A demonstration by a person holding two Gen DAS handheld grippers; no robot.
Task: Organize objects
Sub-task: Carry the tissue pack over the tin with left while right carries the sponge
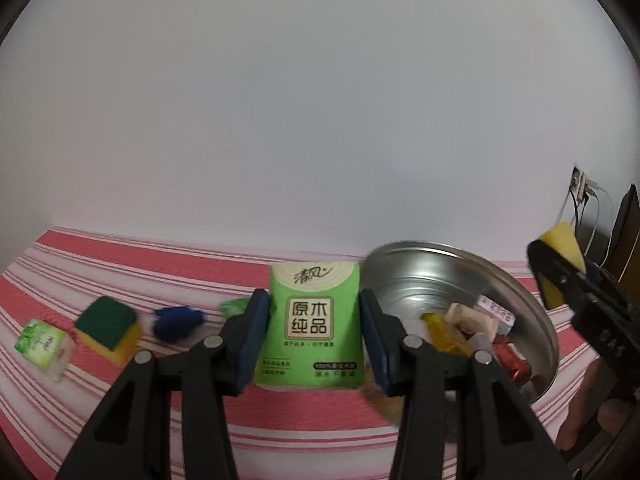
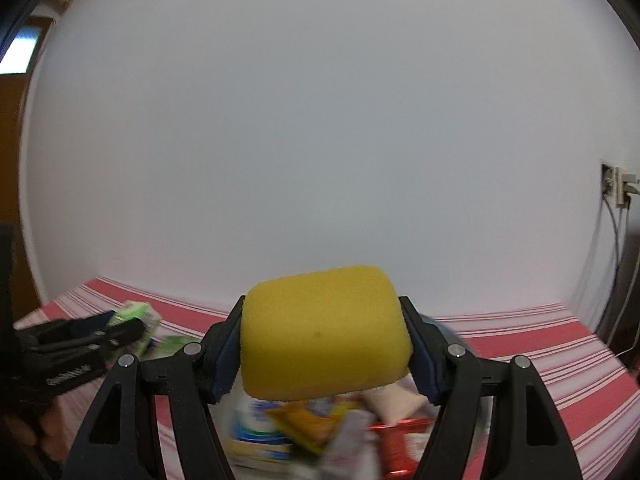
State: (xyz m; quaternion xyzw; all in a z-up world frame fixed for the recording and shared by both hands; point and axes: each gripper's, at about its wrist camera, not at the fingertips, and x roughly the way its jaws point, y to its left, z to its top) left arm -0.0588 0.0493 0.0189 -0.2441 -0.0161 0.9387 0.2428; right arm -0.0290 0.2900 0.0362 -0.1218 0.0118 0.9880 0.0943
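My left gripper [image 1: 314, 326] is shut on a green tissue pack [image 1: 314, 320], held upright above the red-striped cloth [image 1: 80, 392]. Just right of it stands a metal bowl [image 1: 408, 270] with several small packets inside. My right gripper [image 2: 322, 342] is shut on a yellow sponge [image 2: 324, 332], raised over blurred packets [image 2: 312, 428]. In the left wrist view the right gripper [image 1: 560, 276] with the yellow sponge [image 1: 560, 248] shows at the far right. In the right wrist view the left gripper [image 2: 120, 330] appears at the left with the green pack [image 2: 134, 312].
On the cloth at left lie a green-and-yellow sponge [image 1: 108, 326], a small green tissue pack [image 1: 42, 342], a blue scrubber [image 1: 176, 320] and a green wrapper [image 1: 234, 306]. A white wall stands behind. A socket with cables [image 1: 582, 188] is at the right.
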